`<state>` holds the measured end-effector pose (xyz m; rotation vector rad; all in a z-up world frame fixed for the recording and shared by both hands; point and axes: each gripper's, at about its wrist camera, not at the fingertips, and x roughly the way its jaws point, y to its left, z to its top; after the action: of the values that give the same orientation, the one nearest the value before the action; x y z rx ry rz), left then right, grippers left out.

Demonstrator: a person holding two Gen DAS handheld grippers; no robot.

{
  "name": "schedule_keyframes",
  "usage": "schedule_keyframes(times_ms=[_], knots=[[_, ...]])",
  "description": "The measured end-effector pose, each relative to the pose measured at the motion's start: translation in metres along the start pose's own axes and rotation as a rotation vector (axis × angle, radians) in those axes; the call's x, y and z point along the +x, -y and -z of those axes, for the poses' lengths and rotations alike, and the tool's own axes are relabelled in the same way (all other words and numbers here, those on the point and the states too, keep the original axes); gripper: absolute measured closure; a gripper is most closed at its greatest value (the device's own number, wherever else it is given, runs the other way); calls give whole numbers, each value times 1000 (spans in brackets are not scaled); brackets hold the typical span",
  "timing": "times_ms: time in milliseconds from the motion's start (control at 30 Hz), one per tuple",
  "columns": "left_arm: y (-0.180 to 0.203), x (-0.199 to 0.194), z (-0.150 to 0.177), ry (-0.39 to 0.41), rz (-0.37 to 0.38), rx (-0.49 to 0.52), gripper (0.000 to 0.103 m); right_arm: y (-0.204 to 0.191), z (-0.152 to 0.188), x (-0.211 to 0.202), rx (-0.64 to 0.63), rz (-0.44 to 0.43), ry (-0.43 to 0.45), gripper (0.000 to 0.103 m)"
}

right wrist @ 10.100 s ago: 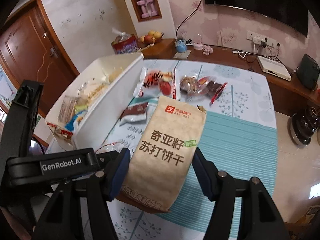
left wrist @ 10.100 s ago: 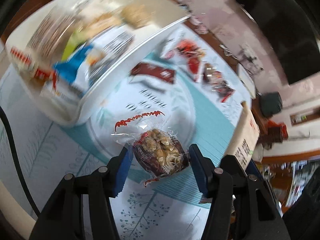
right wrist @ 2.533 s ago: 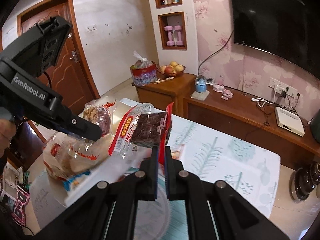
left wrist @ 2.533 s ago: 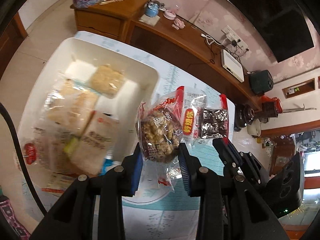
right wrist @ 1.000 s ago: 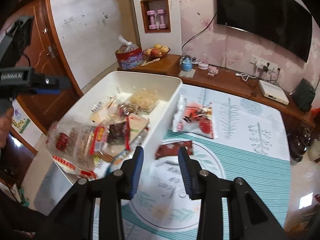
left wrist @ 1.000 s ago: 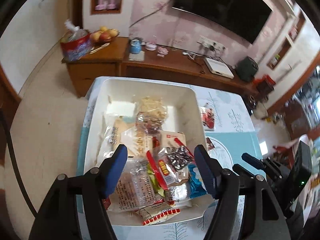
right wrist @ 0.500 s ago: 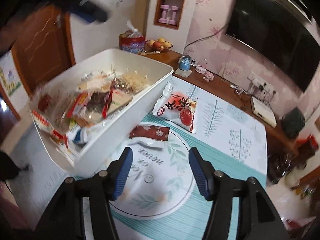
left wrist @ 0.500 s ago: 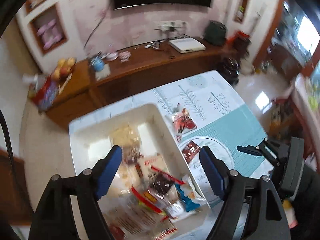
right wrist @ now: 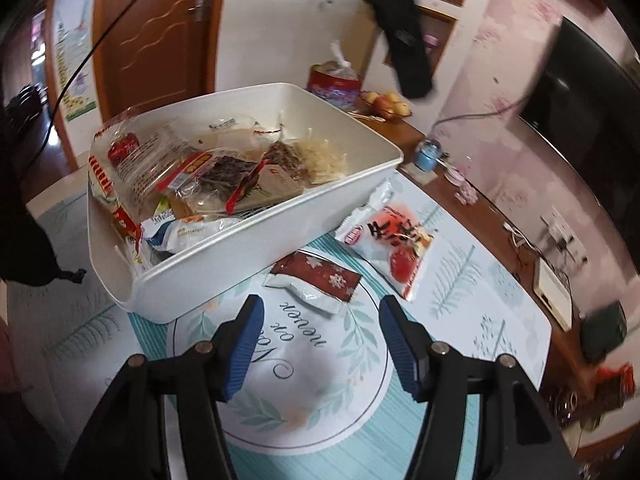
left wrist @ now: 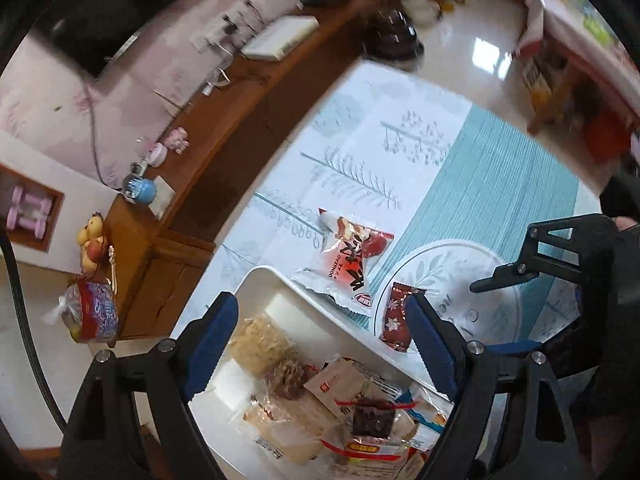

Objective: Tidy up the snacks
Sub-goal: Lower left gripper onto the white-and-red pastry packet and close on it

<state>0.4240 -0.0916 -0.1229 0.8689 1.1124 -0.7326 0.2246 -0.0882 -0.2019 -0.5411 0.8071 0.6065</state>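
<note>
A white bin [left wrist: 280, 308] [right wrist: 240, 248] on the table holds several snack packs. Beside it lie a red-and-white snack pack [left wrist: 352, 256] [right wrist: 396, 240] and a small dark red packet [left wrist: 396, 320] [right wrist: 320, 280] with snowflakes. My left gripper [left wrist: 320, 312] hangs high over the bin's far corner, pointing steeply down. Its jaws are opening and nothing is between them. My right gripper [right wrist: 322, 308] stands open low over the round print on the tablecloth. The dark red packet lies just ahead of its fingertips, untouched. The right gripper's black frame [left wrist: 560, 252] shows at the right of the left wrist view.
A teal striped tablecloth [right wrist: 460, 420] covers the table. Behind it runs a wooden sideboard [left wrist: 224, 128] with a white box [left wrist: 280, 38], a blue jar [right wrist: 428, 156], a fruit bowl [right wrist: 386, 106] and a red tin [right wrist: 334, 84]. A brown door [right wrist: 152, 44] stands at the left.
The left gripper has swung across above the bin and rolled, with its jaws wider. The right gripper has sunk toward the dark red packet, rolled, and spread its jaws.
</note>
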Motion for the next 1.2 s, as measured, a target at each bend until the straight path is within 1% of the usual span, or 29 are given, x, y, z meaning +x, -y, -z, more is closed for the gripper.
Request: schedule_keyframes(times_ms=[167, 333, 400, 500, 567, 633, 700, 800, 933, 1033, 1133, 1167, 1200], knots=[[13, 43, -20, -118, 17, 76, 18, -1, 4, 20, -65, -14, -12, 43], [28, 84, -34, -236, 3, 128, 18, 4, 9, 39, -55, -29, -12, 43], [32, 96, -38, -262, 8, 138, 18, 7, 10, 44, -35, -43, -3, 43], [36, 116, -45, -316, -8, 137, 18, 14, 11, 53, 5, -63, 1, 43], [37, 129, -49, -353, -10, 127, 18, 20, 12, 57, 54, -95, 5, 43], [34, 143, -51, -403, -23, 98, 18, 26, 13, 61, 105, -131, 15, 43], [30, 153, -52, -437, -25, 70, 18, 32, 15, 66, 151, -159, 8, 43], [27, 164, -53, -461, -16, 50, 18, 41, 18, 74, 215, -176, -20, 43], [25, 172, -57, -466, -12, 37, 18, 53, 25, 86, 309, -216, -56, 43], [23, 176, -60, -468, -11, 27, 18, 56, 27, 90, 352, -254, -58, 48], [21, 182, -62, -474, -15, 19, 19, 58, 27, 91, 383, -301, -41, 63], [20, 183, -63, -476, -16, 14, 20, 57, 26, 90, 382, -314, -27, 71], [19, 184, -63, -477, -16, 10, 20, 57, 26, 89, 381, -314, -14, 71]])
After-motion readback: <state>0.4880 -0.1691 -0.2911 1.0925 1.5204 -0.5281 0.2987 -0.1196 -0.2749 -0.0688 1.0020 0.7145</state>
